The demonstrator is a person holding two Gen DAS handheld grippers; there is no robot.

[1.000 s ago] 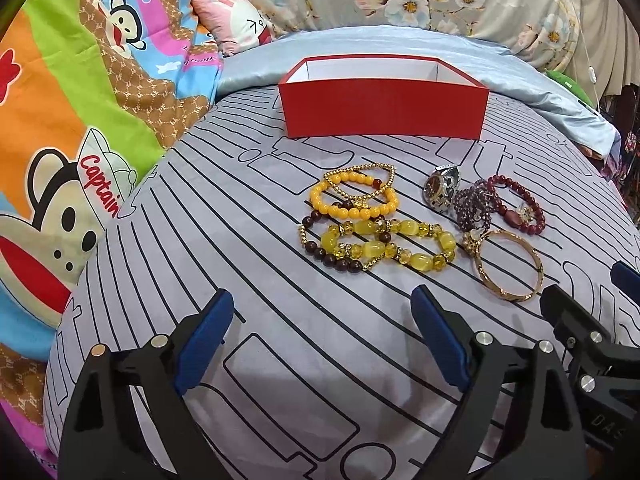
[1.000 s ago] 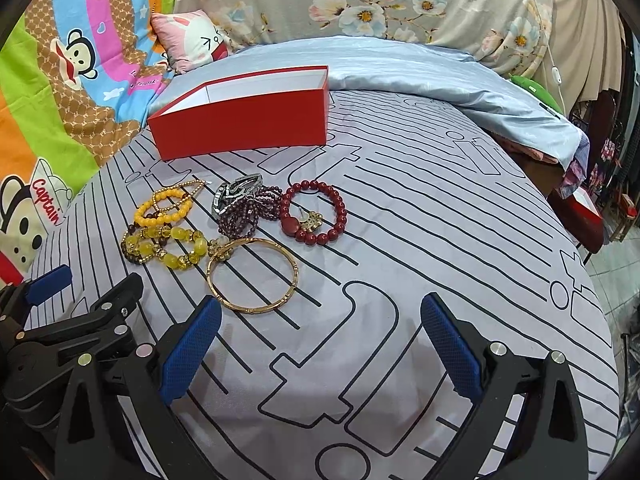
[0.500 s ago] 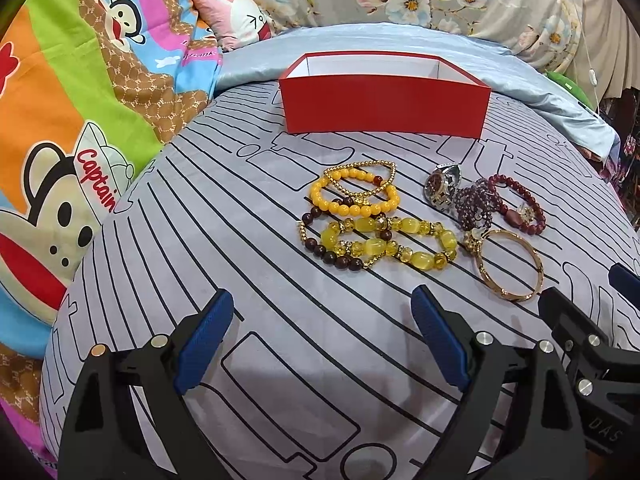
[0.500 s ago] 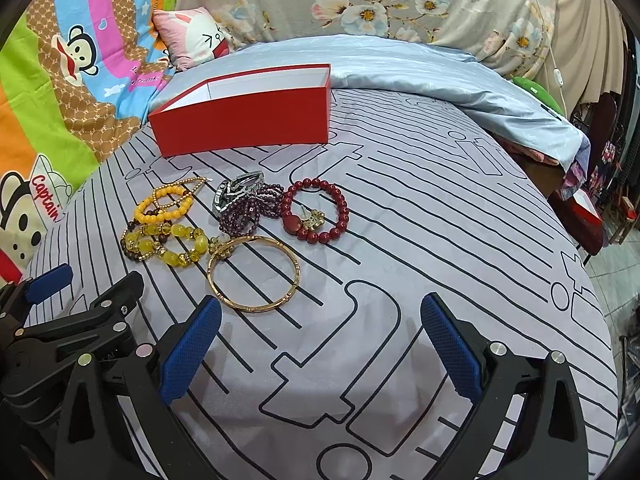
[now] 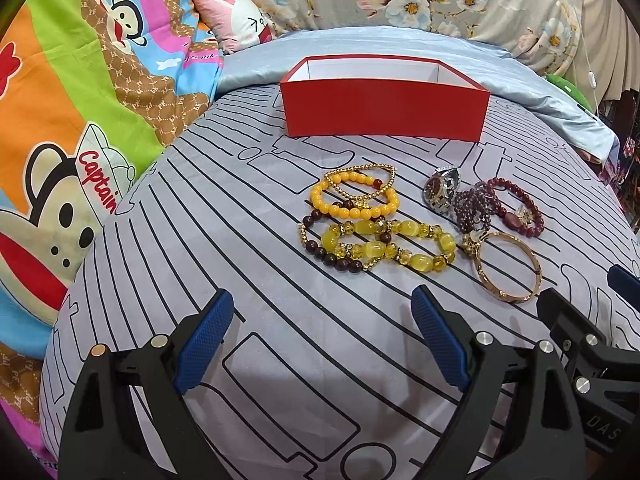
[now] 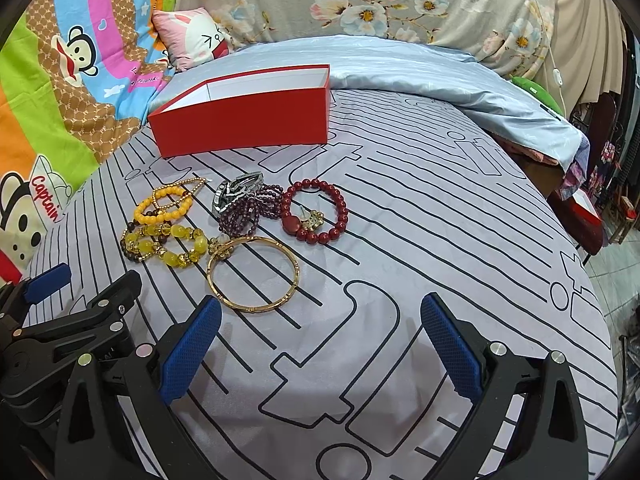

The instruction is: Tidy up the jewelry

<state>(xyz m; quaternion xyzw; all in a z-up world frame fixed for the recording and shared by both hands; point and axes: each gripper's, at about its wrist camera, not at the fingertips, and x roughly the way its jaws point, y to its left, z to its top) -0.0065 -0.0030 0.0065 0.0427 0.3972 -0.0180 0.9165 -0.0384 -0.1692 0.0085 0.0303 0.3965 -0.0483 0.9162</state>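
Left wrist view: the left gripper [image 5: 322, 338] stands wide open, holding nothing, over bare grey line-patterned bedsheet [image 5: 208, 216]. Beyond its fingertips [image 5: 208, 332] lies the jewelry cluster: a yellow glass-bead bracelet [image 5: 394, 246] overlapping a dark brown bead bracelet [image 5: 320, 250], then an orange bead bracelet [image 5: 354, 200] with a gold chain bracelet [image 5: 360, 178] on it. To the right lie a gold bangle [image 5: 508, 266], a purple bead strand [image 5: 474, 210], a wristwatch [image 5: 440, 190] and a dark red bead bracelet [image 5: 520, 208].

Farther back, well apart from the cluster, sits an open red box [image 5: 384, 110]; its white interior shows nothing inside, though its floor is hidden.

Right wrist view: the right gripper [image 6: 320, 336] is likewise wide open and holds nothing. The bangle lies just beyond its left finger [image 6: 192, 348]. Open sheet extends ahead and right to the bed edge [image 6: 592, 280]. A blue quilt [image 6: 400, 66] borders the far side and a cartoon-print blanket [image 5: 80, 92] the left.
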